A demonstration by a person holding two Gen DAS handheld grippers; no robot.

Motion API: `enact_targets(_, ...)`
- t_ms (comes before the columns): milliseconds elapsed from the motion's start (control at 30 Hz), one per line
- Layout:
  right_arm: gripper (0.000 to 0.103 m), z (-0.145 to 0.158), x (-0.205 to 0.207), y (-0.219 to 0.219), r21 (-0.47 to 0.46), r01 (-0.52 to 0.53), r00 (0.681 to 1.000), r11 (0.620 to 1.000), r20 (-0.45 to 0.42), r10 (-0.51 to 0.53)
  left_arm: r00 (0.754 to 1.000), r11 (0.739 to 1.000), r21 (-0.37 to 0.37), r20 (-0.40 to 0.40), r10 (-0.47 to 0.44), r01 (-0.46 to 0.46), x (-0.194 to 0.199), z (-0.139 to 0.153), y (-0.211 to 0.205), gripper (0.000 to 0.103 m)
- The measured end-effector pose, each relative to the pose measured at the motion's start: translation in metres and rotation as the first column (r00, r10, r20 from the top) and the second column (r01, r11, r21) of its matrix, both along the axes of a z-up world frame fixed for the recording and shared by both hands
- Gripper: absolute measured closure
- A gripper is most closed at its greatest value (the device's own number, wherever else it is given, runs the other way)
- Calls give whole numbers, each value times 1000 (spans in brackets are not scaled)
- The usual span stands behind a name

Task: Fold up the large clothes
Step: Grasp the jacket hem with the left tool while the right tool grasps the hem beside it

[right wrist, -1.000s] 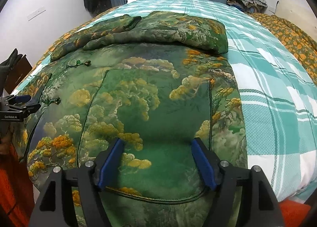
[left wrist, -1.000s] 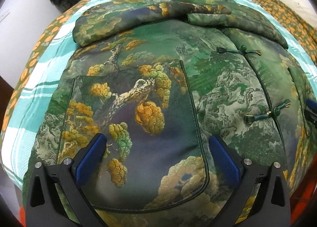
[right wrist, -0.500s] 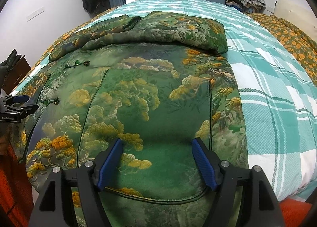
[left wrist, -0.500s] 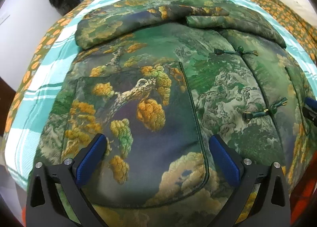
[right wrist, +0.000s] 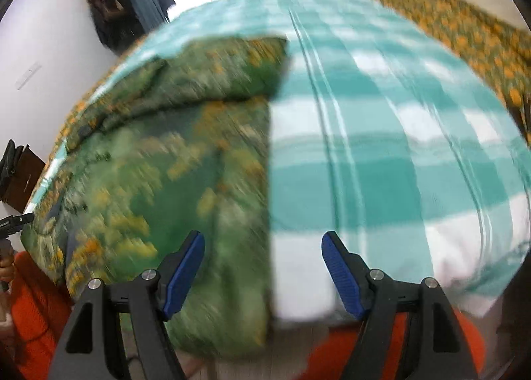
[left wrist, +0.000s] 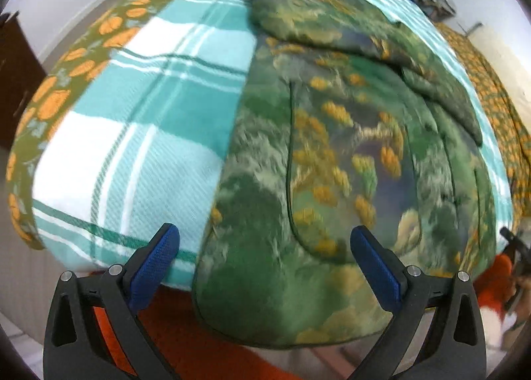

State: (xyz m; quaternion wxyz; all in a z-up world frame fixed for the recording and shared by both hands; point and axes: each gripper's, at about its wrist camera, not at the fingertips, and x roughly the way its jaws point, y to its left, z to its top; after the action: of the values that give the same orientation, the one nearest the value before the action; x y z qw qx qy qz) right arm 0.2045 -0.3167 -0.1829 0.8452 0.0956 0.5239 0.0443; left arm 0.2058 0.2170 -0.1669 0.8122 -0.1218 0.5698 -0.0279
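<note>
A padded green jacket [left wrist: 332,164] with a gold tree and landscape print lies flat on the bed, its sleeves [left wrist: 315,25] folded across the top. My left gripper [left wrist: 265,264] is open over the jacket's lower left corner, with one pad [left wrist: 156,264] over the blanket and the other over the hem. The right wrist view is blurred. There the jacket [right wrist: 149,181] fills the left half. My right gripper [right wrist: 262,267] is open and straddles the jacket's right edge near the hem. Neither gripper holds anything.
A teal and white plaid blanket [left wrist: 132,114] covers the bed [right wrist: 381,147]. An orange-flowered quilt [right wrist: 464,31] lies along the far side. Orange cloth [left wrist: 172,330] shows below the bed's front edge. Dark wooden furniture [left wrist: 13,81] stands at the left, and a dark coat [right wrist: 109,15] hangs on the wall.
Both grippers have swung outward from the jacket's pockets: the left one to the jacket's left edge, the right one to its right edge. Both have stayed open.
</note>
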Motion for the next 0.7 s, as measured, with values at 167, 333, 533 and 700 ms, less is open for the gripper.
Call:
enact_targets(167, 28, -27, -8, 0, 171, -20, 994, 985, -101, 37, 993, 994, -26, -40, -109, 108, -1, -14, -21, 1)
enact_targets(333, 28, -47, -1, 29, 227, -111, 979, 968, -142, 145, 987, 987, -77, -67, -148, 143, 3, -11, -24, 2)
enact_targets(533, 67, -42, 1, 50, 176, -166, 970, 970, -146, 192, 985, 990, -52, -114, -133, 128, -9, -3, -16, 59)
enact_targets(700, 88, -25, -2, 41, 206, -131, 977, 970, -137, 161, 991, 992, -94, -95, -99, 90, -22, 15, 2, 91)
